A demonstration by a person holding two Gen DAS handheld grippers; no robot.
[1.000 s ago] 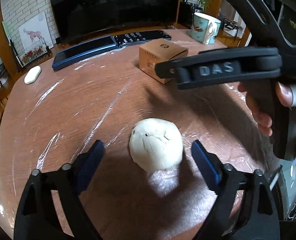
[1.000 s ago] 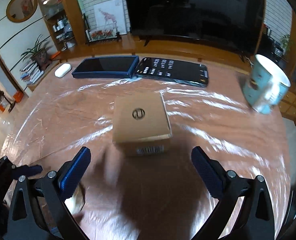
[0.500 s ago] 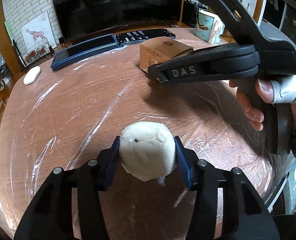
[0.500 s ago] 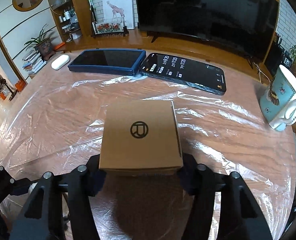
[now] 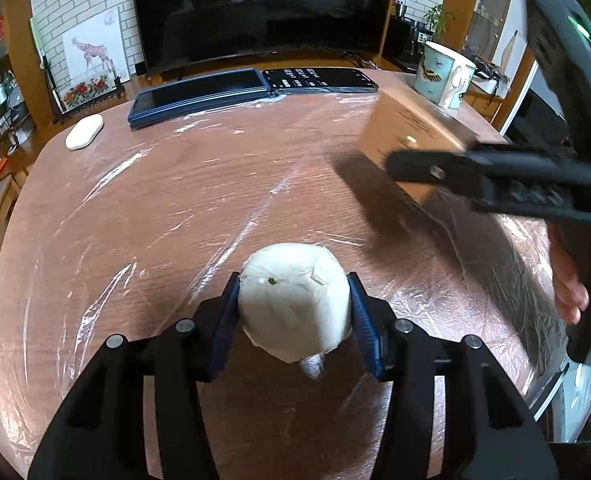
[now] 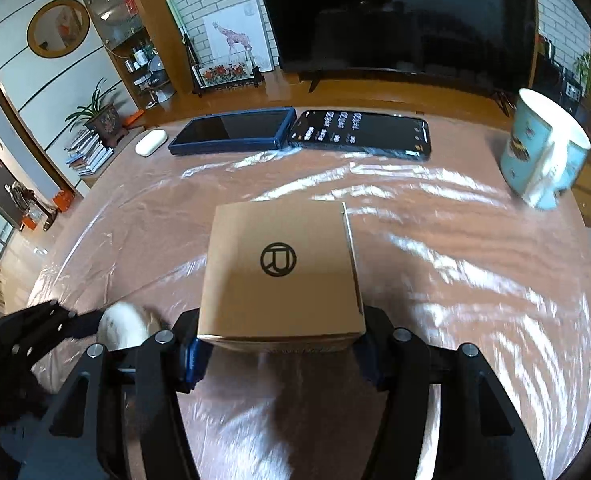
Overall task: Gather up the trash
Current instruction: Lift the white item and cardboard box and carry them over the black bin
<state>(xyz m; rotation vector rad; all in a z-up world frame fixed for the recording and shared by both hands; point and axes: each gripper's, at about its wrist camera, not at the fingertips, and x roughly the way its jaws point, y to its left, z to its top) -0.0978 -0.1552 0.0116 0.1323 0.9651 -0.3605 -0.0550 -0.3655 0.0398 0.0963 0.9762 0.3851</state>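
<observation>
Left tongs: clenched on the white crumpled paper ball, blue pads pressed into both its sides. Ball sits between the tips; can't tell if it touches the table.

Right tongs: clenched on the brown cardboard box, pads gripping its near bottom corners, round logo face up. Box looks tilted up toward the camera. In the left view the box is ahead and right of the left tongs, held in the right tongs; motion blur there. A hand wraps the right tool's handle at far right.

From the right view, the paper ball is just left of the right tongs, in the left tongs.

Table is wood, covered in clear plastic film, wrinkled and glaring.

Beyond both tongs, far edge of the table: tablet in blue case, then a phone with lit screen, touching end to end. White oval case left of the tablet. Blue-and-white mug far right of the right tongs.

Off the table behind: dark TV, giraffe picture.
</observation>
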